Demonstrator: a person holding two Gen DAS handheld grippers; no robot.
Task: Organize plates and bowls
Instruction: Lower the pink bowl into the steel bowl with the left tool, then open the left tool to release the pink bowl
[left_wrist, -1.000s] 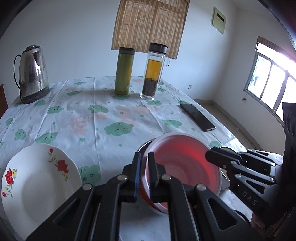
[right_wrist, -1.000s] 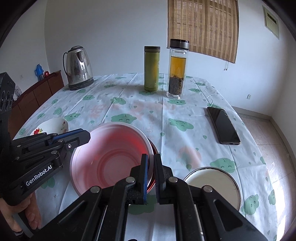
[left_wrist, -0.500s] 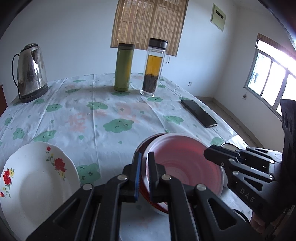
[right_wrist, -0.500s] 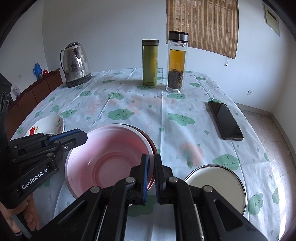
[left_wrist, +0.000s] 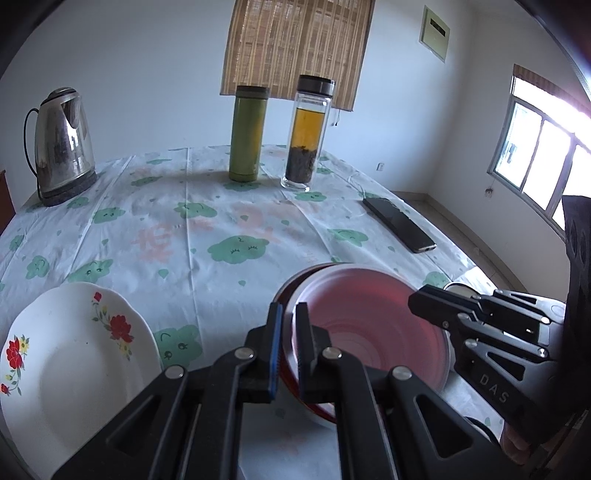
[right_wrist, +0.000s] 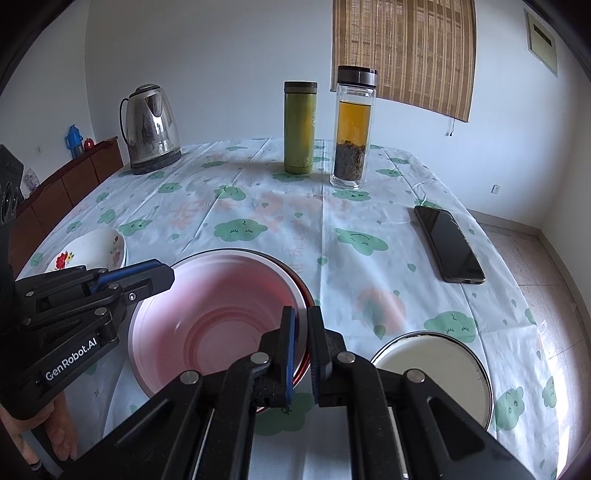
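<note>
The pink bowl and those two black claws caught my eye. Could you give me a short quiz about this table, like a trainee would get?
1. Multiple choice: what are the left gripper and right gripper both clamped on?
A. the kettle
B. the rim of the pink bowl
C. the phone
2. True or false: the flowered plate sits inside the pink bowl.
3. Fill in: the tea bottle stands beside the green ____.

Key: 1 B. 2 false. 3 flask.
</note>
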